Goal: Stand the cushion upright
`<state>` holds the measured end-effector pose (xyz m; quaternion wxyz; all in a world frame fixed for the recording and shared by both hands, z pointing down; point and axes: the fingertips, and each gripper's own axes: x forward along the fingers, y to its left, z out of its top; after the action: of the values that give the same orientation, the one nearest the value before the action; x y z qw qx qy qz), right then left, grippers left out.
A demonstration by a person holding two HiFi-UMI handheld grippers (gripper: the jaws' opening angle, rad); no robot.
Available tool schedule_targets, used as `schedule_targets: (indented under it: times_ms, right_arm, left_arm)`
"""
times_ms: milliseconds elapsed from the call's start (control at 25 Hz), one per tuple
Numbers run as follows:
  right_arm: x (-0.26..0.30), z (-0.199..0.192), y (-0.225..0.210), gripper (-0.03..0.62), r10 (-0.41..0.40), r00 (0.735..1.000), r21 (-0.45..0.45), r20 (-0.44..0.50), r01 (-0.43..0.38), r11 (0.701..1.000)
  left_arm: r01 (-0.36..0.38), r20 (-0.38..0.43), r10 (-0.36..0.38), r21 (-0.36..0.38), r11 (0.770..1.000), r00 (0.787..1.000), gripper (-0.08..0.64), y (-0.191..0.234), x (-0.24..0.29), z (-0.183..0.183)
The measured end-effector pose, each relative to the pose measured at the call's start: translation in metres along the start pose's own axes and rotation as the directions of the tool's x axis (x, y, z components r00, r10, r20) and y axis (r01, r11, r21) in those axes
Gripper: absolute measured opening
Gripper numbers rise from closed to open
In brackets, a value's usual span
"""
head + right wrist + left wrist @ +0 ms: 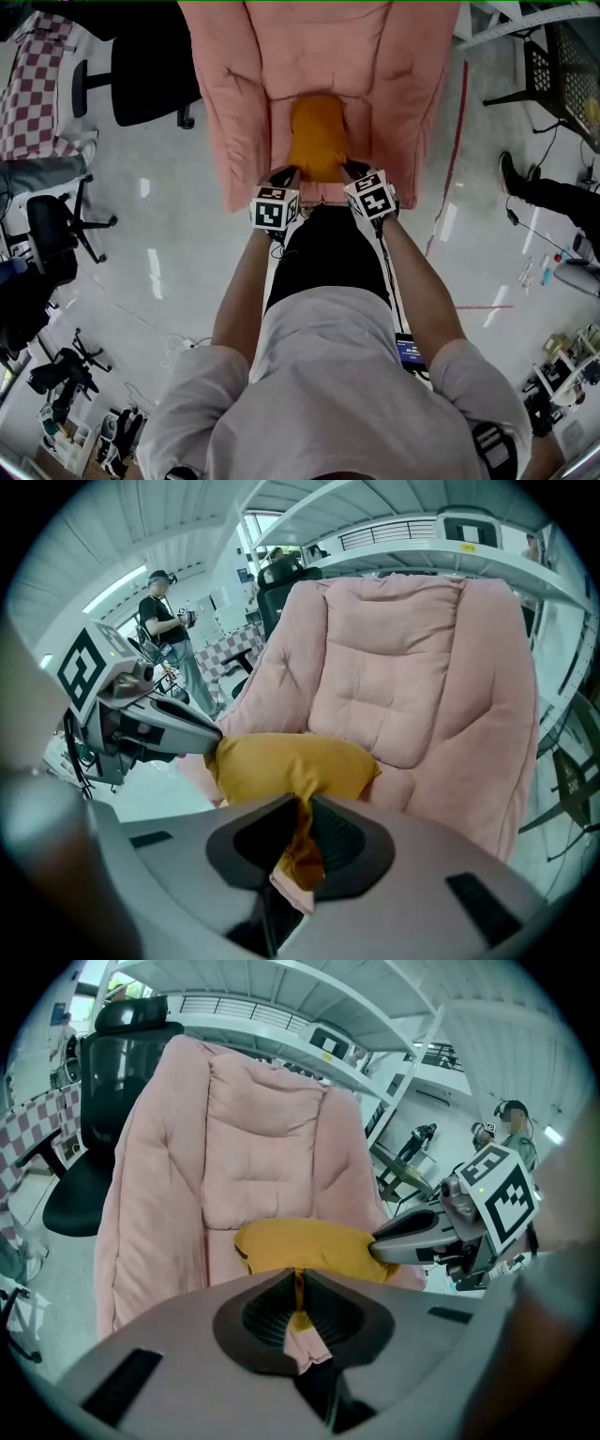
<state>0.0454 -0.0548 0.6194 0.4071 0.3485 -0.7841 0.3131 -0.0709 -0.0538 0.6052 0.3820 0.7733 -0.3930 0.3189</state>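
A mustard-yellow cushion point(317, 137) lies on the seat of a pink padded armchair point(234, 94). My left gripper point(284, 178) is shut on the cushion's near left corner, and my right gripper point(354, 174) is shut on its near right corner. In the left gripper view the yellow cushion point(309, 1246) fabric is pinched between the jaws of the left gripper point(299, 1299), and the right gripper point(384, 1246) reaches in from the right. In the right gripper view a fold of the cushion point(291, 761) hangs from the right gripper point(302, 829), with the left gripper point(214, 735) on the cushion's left end.
A black office chair point(141, 66) stands left of the armchair, another black chair point(52, 230) at the far left. A red cable point(450, 159) runs over the floor on the right. A person point(169, 635) stands in the background. Shelving point(281, 1007) rises behind the armchair.
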Motion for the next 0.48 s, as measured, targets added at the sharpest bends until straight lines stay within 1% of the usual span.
schedule_targets:
  times_ms: [280,480]
  right_arm:
    - [0.004,0.024,-0.001,0.063,0.027,1.000,-0.022,0.014,-0.027,0.999]
    - [0.004,0.041,-0.009,0.067,0.031,0.999,-0.024,0.043,-0.030,0.999]
  left_arm:
    - [-0.017,-0.014,0.017,0.005,1.000,1.000,0.040,0.014,0.004,0.021]
    - [-0.024,-0.013,0.024,0.013,1.000,1.000,0.040,0.020,0.007,0.040]
